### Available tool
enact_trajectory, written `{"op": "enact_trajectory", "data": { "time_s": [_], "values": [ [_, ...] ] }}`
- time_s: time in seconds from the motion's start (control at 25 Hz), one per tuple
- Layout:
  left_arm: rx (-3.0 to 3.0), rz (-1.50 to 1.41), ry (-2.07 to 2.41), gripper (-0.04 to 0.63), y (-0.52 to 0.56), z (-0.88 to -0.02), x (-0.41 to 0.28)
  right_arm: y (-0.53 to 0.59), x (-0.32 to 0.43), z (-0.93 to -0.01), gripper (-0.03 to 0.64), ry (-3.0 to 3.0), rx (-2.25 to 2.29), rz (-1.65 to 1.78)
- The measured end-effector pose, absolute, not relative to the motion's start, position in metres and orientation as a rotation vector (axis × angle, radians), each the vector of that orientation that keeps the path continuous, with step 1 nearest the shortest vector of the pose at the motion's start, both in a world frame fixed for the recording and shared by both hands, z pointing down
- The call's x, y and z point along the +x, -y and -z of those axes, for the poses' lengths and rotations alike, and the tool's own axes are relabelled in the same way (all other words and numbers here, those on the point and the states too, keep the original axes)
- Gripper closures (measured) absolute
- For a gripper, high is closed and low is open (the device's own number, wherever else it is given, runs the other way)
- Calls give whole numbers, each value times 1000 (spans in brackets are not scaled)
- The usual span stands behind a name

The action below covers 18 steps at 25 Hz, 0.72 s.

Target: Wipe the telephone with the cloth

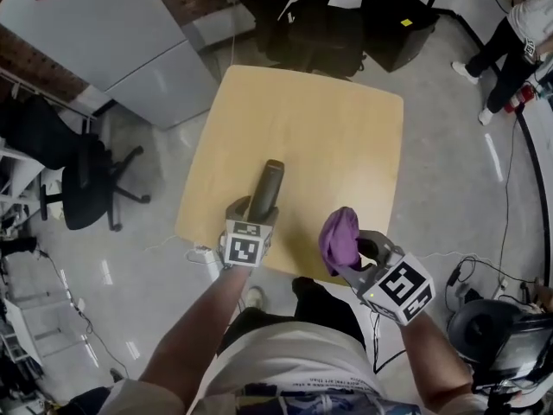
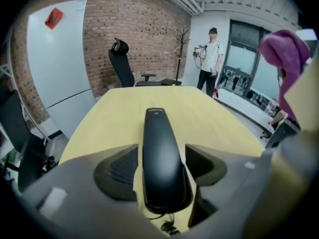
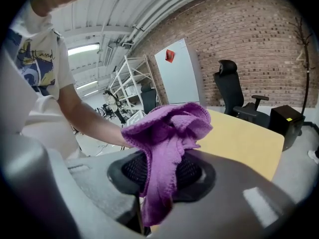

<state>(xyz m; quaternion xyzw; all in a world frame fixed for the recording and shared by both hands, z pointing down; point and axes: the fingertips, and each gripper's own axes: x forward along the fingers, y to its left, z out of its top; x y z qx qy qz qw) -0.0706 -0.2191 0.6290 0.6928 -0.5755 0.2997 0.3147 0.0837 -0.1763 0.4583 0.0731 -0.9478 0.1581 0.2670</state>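
A black telephone handset lies on the wooden table near its front edge, pointing away from me. My left gripper is open around its near end; in the left gripper view the handset sits between the jaws with bare table showing beside it on the right. A cord end shows under it. My right gripper hovers at the table's front right, shut on a bunched purple cloth. The right gripper view has that cloth pinched between the pads and hanging down. The cloth also shows at the left gripper view's right edge.
Black office chairs stand behind the table and at the left. A white cabinet is at the back left, a black box at the back right. A person stands at the far right.
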Motion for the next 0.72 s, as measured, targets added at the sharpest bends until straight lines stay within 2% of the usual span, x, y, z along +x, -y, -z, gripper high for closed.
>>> {"op": "enact_trajectory", "data": {
  "time_s": [0.12, 0.2, 0.44, 0.72],
  "values": [
    [1820, -833, 1533, 285, 229, -633, -69, 182, 89, -463, 503, 2558, 190, -452],
    [1809, -836, 1529, 312, 232, -637, -68, 183, 91, -466, 503, 2558, 182, -464],
    [1773, -803, 1544, 336, 230, -648, -76, 185, 93, -474, 503, 2558, 170, -483],
    [1803, -790, 1551, 342, 230, -642, -74, 194, 90, -475, 503, 2560, 176, -463]
  ]
}}
